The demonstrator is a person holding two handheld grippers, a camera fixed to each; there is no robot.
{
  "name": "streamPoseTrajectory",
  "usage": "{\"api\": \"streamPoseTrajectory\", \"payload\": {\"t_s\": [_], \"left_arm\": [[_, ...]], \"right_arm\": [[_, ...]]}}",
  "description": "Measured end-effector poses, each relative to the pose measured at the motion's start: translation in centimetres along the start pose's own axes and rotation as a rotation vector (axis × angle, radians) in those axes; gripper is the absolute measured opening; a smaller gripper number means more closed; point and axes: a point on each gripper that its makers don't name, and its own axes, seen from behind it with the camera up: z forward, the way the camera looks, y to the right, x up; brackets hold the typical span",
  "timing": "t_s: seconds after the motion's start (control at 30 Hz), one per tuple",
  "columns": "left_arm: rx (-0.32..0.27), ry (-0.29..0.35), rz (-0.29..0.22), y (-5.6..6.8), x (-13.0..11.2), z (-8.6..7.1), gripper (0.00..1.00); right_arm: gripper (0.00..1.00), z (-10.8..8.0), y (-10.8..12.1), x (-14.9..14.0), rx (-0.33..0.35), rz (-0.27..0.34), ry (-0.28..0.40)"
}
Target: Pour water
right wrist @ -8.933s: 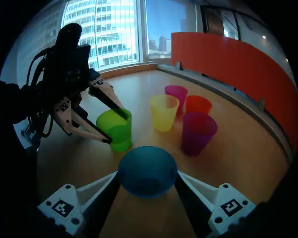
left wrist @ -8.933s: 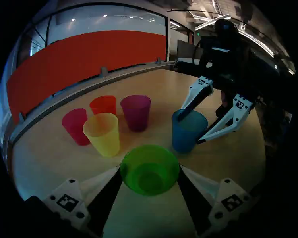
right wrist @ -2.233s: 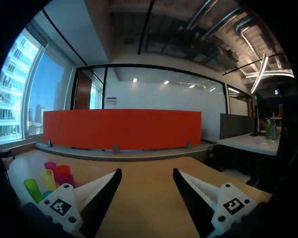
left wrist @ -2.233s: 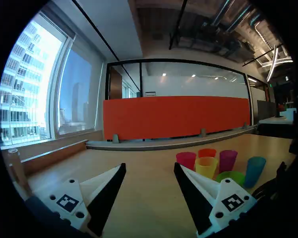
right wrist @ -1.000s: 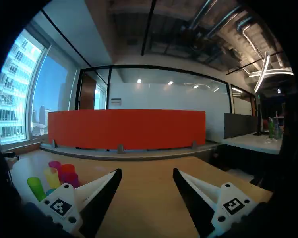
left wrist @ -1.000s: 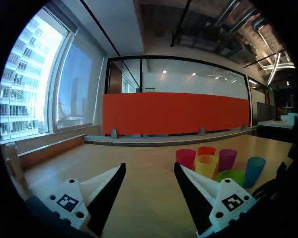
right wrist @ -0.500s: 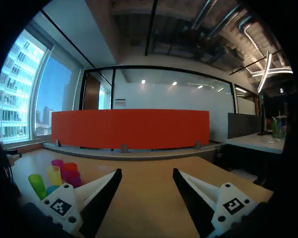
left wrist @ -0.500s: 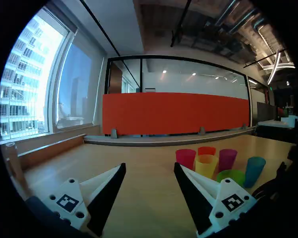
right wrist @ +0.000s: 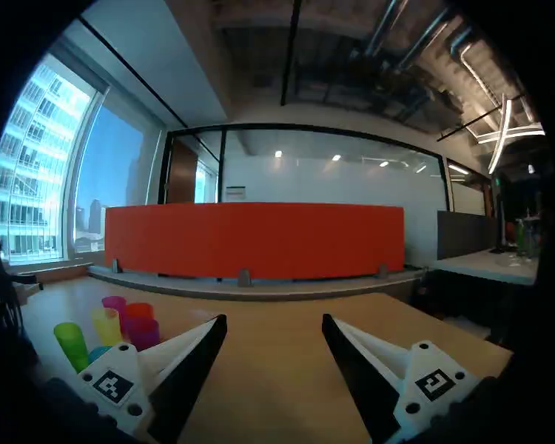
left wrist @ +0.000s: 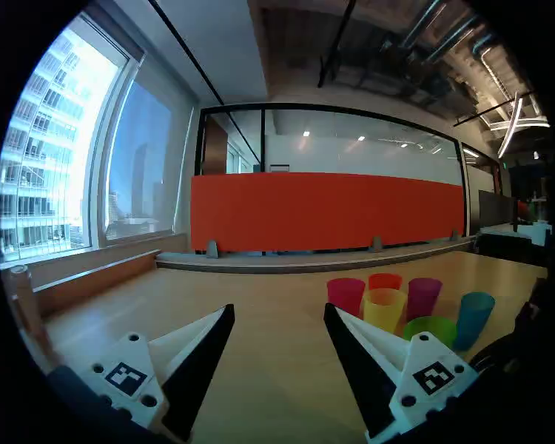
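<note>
Several coloured plastic cups stand grouped on the wooden table (left wrist: 277,296). In the left gripper view they sit to the right of my fingers: pink cup (left wrist: 345,294), orange cup (left wrist: 385,281), yellow cup (left wrist: 385,308), purple cup (left wrist: 424,297), green cup (left wrist: 430,328), blue cup (left wrist: 474,318). The left gripper (left wrist: 277,314) is open, holds nothing and stands well short of the cups. In the right gripper view the group lies at the lower left: green cup (right wrist: 71,344), yellow cup (right wrist: 106,325), pink cup (right wrist: 115,304), orange cup (right wrist: 138,311), purple cup (right wrist: 145,332). The right gripper (right wrist: 274,323) is open with nothing between its fingers.
An orange partition (left wrist: 325,211) runs along the table's far edge, with a glass wall behind it. Tall windows (left wrist: 48,163) line the left side. A second table (right wrist: 488,265) with bottles stands at the far right in the right gripper view.
Since 8.9 s ago both grippers have let go of the green and blue cups and drawn back from the group. Over the last second the right gripper view has panned slightly; the left is still.
</note>
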Motion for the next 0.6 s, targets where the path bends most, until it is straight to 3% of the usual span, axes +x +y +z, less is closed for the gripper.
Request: {"api": "streamPoseTrajectory", "payload": {"t_s": [0.6], "left_arm": [[0.000, 0.000, 0.000, 0.0, -0.1, -0.1, 0.89]], "right_arm": [[0.99, 1.4, -0.5, -2.5, 0.014, 0.030, 0.002]]}}
